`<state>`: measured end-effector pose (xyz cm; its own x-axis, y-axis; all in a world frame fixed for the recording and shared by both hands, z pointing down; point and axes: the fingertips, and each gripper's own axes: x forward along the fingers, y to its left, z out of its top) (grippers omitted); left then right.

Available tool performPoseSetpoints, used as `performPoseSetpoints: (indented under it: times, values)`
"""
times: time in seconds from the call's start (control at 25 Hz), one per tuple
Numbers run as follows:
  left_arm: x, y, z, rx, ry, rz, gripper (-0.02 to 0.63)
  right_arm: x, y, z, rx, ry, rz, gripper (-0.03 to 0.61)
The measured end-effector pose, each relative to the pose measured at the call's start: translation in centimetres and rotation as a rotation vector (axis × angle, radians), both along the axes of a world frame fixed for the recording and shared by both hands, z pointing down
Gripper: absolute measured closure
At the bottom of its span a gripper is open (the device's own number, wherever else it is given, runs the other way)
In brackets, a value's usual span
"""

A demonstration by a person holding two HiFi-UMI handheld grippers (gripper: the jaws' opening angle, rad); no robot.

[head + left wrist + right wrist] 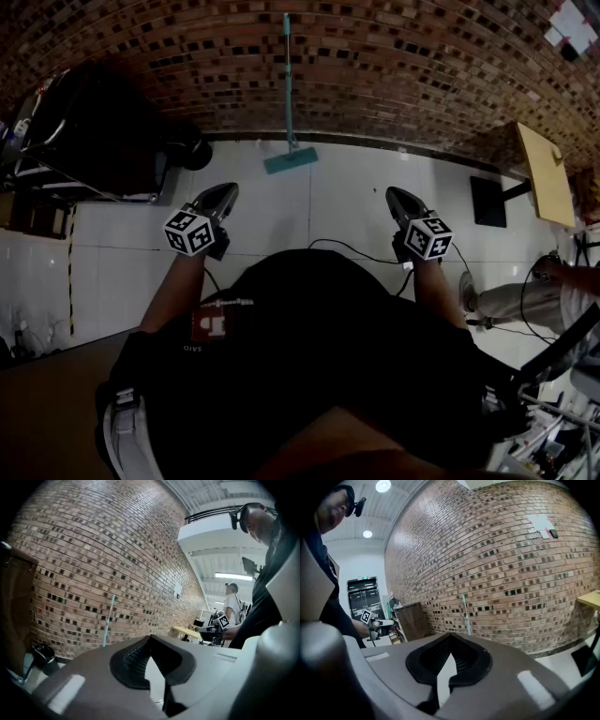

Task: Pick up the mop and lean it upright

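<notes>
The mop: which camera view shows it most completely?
The head view. It shows the whole mop, its handle leaning on the brick wall and its flat head on the floor. The left gripper view and the right gripper view each show only part of the handle against the wall; the head is out of sight.

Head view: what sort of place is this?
Likely an indoor workshop or lab space: a long brick wall, a pale tiled floor, and a mop leaning against that wall.
</notes>
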<state>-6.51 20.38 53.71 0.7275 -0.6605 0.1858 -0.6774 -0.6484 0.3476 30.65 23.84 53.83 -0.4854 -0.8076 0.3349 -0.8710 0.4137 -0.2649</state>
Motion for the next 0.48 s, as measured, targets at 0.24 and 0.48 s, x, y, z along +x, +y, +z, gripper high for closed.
performPoseSetpoints:
  times: [0.24,0.48]
  values:
    - [4.2,0.8,0.0,-0.009,0.006,0.018,0.615,3.4,-0.1,1.0,-0.017,0.022,-0.008,0.565]
    - [2.4,0.3,0.7,-0.029,0.011,-0.014,0.615,1.1,-1.8,2.0,-0.037,0.017,-0.058,0.563]
